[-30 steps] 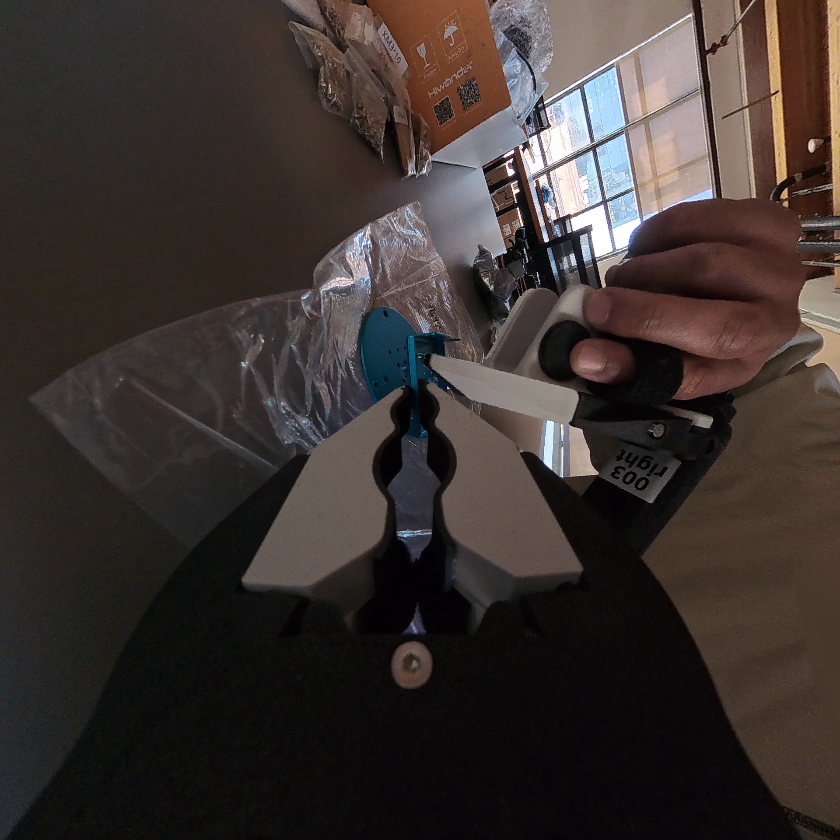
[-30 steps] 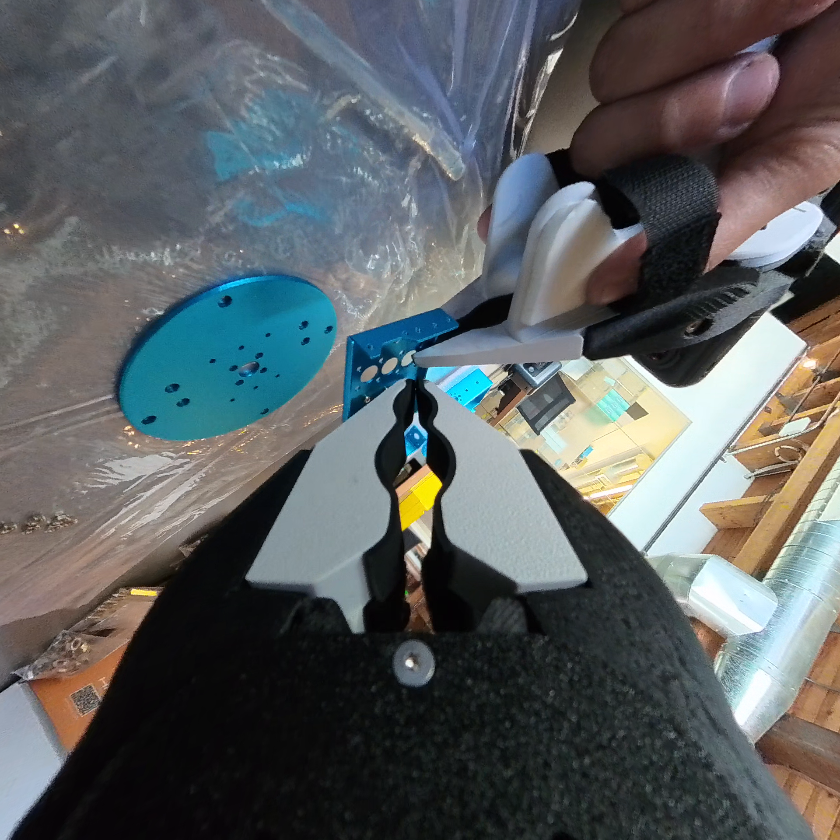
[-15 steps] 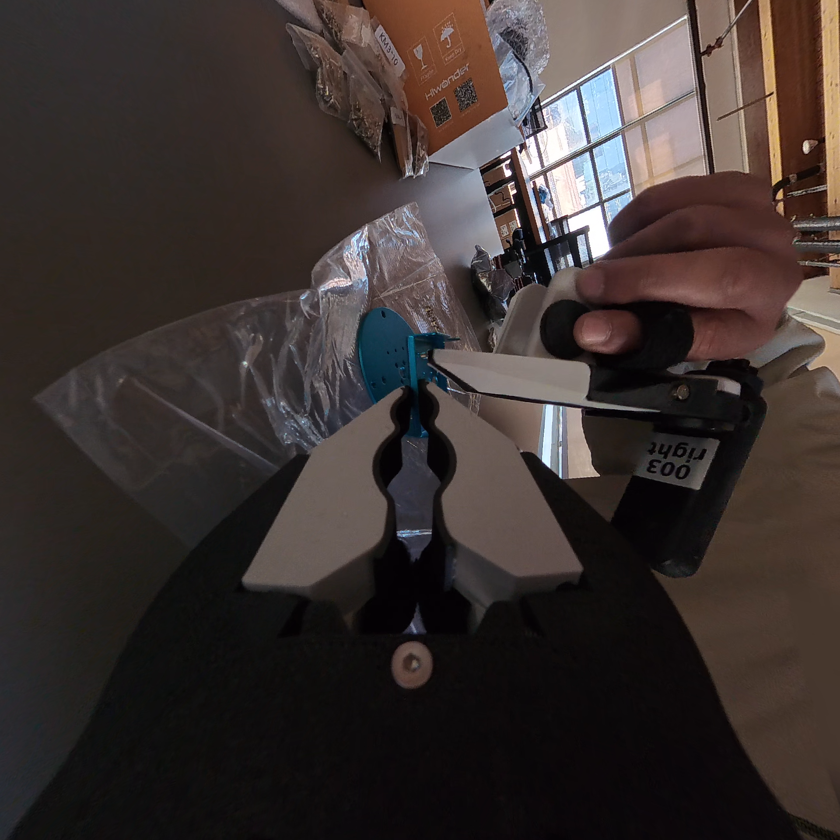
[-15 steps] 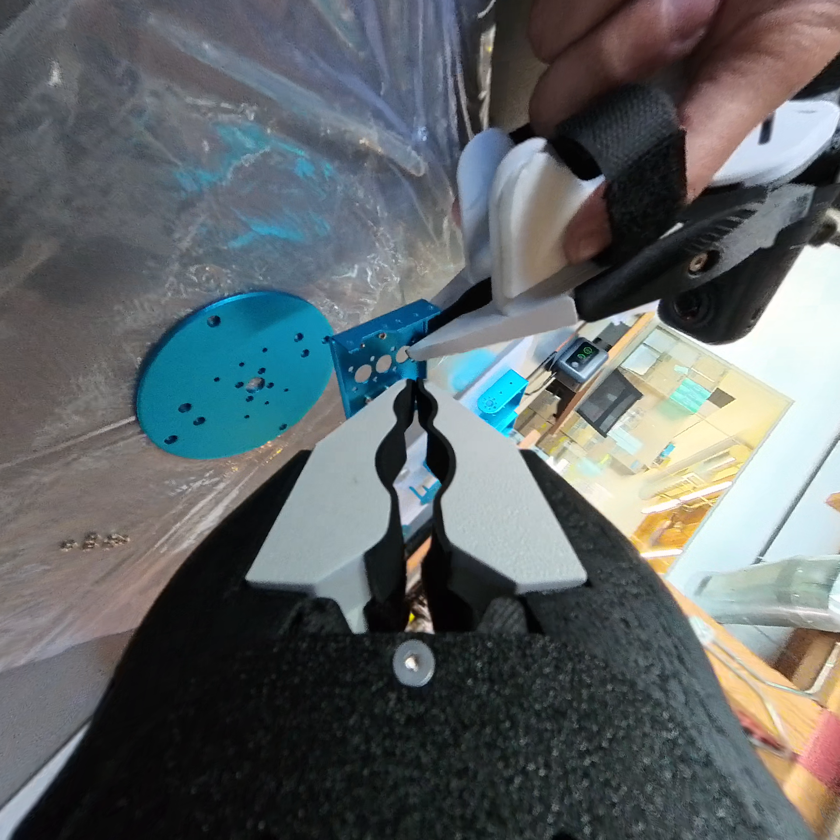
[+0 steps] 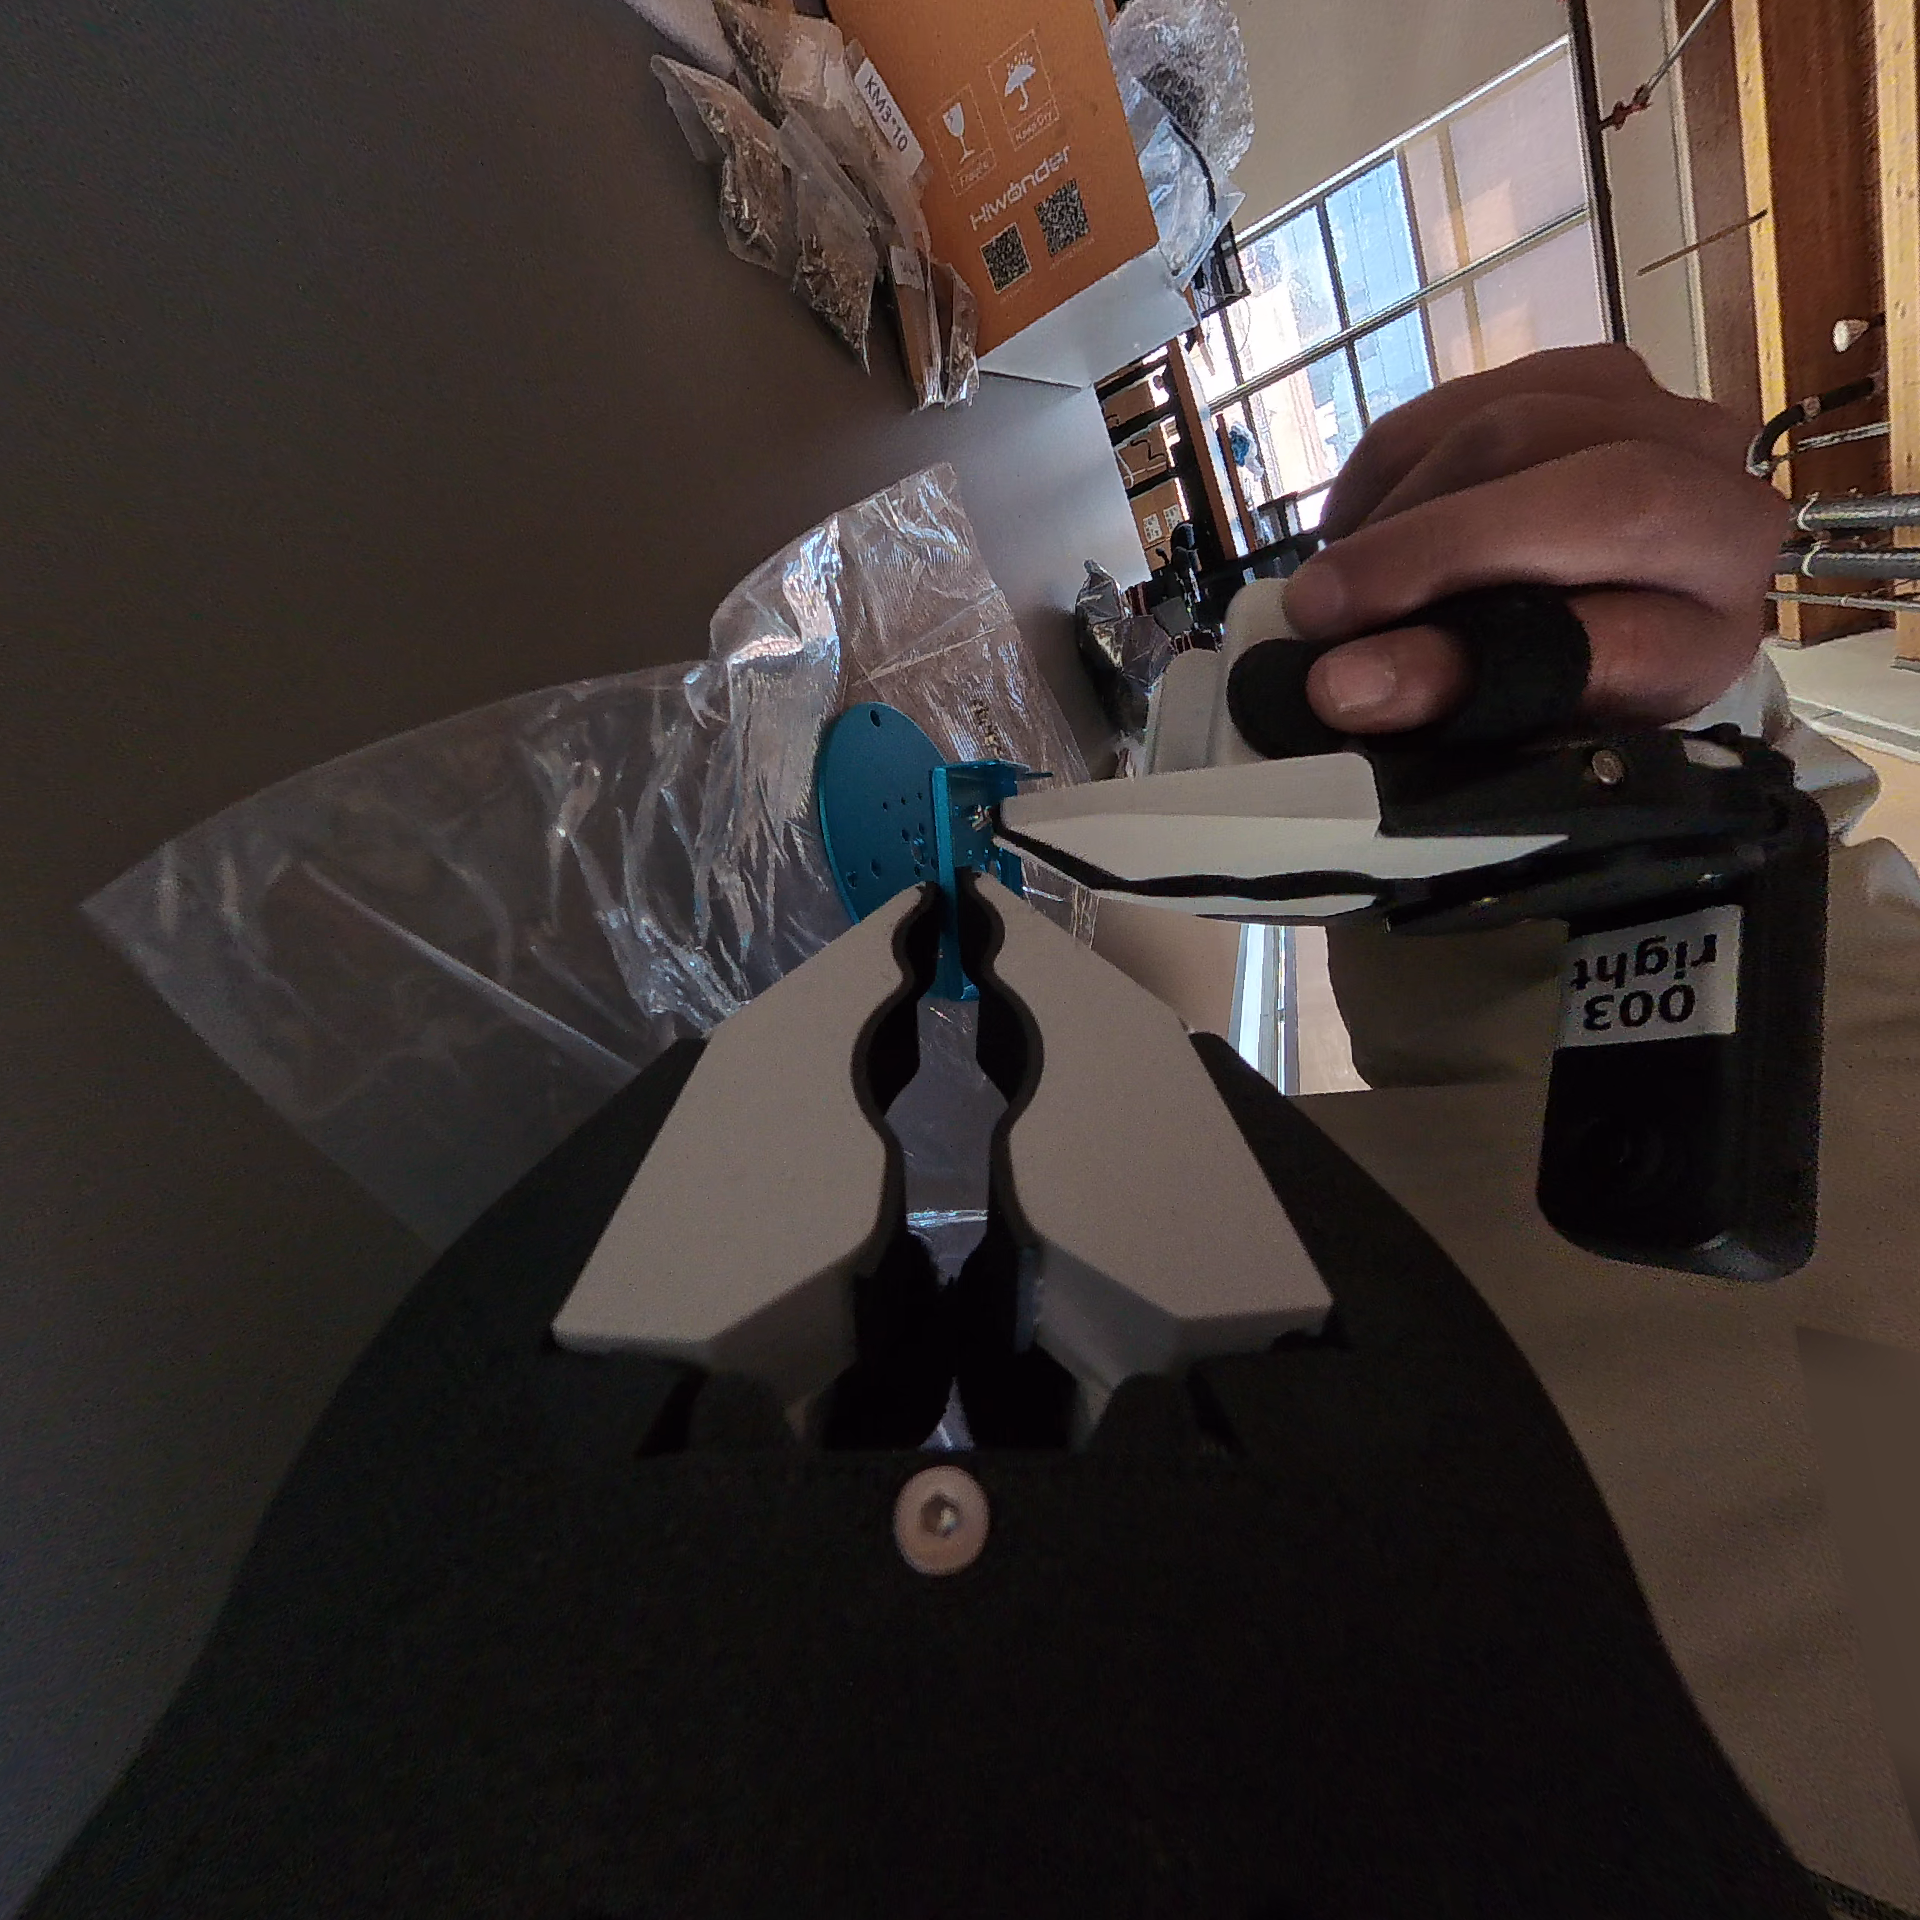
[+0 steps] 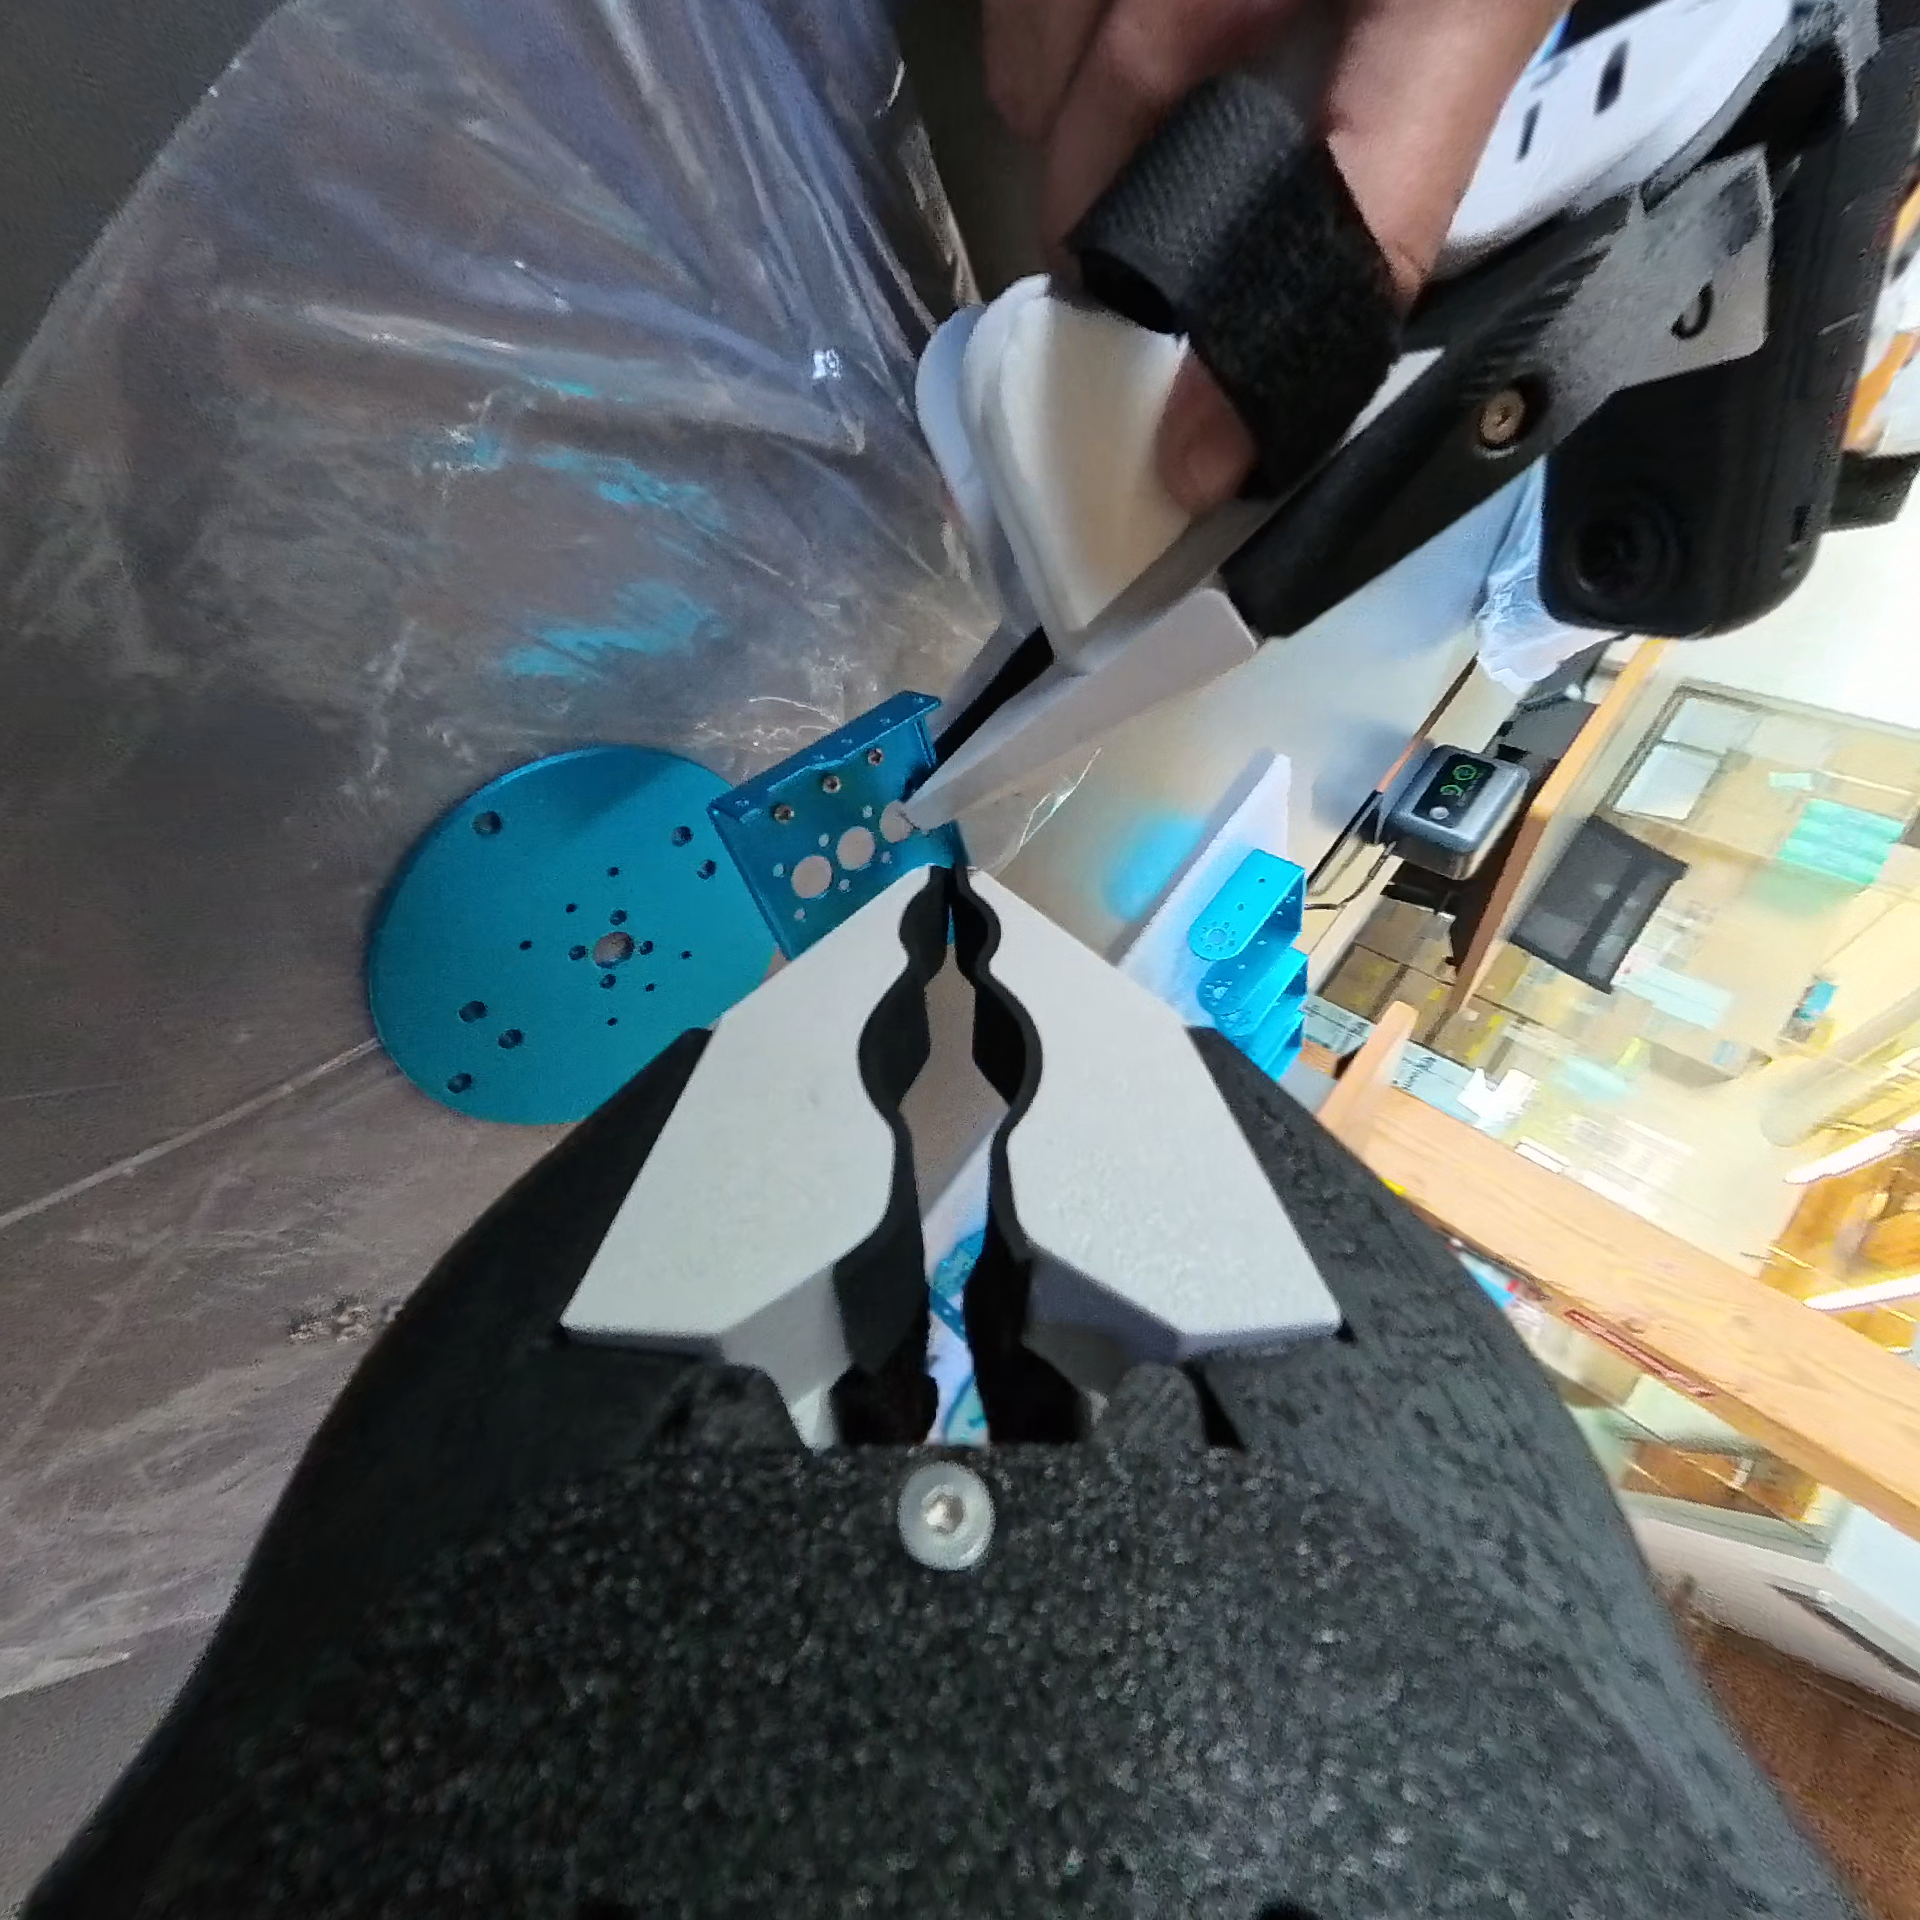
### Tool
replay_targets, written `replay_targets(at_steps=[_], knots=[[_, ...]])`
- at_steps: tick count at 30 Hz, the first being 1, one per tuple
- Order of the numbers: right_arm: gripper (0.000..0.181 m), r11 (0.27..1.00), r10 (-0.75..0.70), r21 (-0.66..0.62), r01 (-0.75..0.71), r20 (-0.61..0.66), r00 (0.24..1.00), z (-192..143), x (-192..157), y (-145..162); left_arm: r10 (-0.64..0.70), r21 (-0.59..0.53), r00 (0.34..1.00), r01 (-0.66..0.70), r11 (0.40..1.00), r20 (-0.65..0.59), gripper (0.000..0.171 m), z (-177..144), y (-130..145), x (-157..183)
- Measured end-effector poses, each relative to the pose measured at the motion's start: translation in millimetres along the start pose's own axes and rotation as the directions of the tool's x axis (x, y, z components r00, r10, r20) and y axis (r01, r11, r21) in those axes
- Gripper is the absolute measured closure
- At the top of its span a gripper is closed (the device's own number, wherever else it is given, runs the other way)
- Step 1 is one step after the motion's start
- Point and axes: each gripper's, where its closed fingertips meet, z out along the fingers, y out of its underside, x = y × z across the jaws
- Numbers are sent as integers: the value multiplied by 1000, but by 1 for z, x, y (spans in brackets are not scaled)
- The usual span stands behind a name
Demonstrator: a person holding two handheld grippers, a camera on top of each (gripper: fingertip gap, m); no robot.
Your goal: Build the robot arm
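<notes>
Dark grey table (image 5: 364, 468) in a workshop with big windows (image 5: 1455, 270); clear plastic bag (image 5: 520, 852) under a blue disc (image 6: 561, 935), cardboard box (image 5: 1018, 156) and small parts bags (image 5: 821, 208) at the back. We've got both the left gripper (image 5: 958, 899) and the right gripper (image 6: 948, 883) clamped on the blue perforated bracket (image 6: 831, 821) against the disc.

An orange cardboard box (image 5: 1023, 177) at the table's far end carries printed handling symbols, a brand word and two square codes. A bag beside it bears a white label (image 5: 886, 123). A white sticker (image 5: 1642, 992) with printed characters sits on the right gripper (image 5: 1008, 826). A small device (image 6: 1455, 795) shows green screen marks, unreadable.
</notes>
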Motion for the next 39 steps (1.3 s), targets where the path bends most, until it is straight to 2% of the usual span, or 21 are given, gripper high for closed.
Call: replay_targets(at_steps=[6,13,17,26,31,39], knots=[[181,994,101,55,-99,-21,995,-2,7,2,-4,0,1000,4,1000,-7,170,0,0,1],[181,999,3,52,4,-152,988,1,4,0,-12,2,1000,12,1000,-21,171,-1,-1,2],[181,999,11,48,-2,-196,981,2,2,1,-11,1,1000,11,1000,-18,171,0,0,2],[181,999,30,37,-22,-225,974,3,-1,3,-14,0,1000,14,1000,-22,171,0,0,2],[181,996,81,44,-74,-196,977,3,-2,3,-6,-1,1000,6,1000,-12,170,0,0,1],[181,995,82,61,-72,-173,982,2,-4,-2,-8,2,1000,8,1000,-16,171,-1,-1,1]])
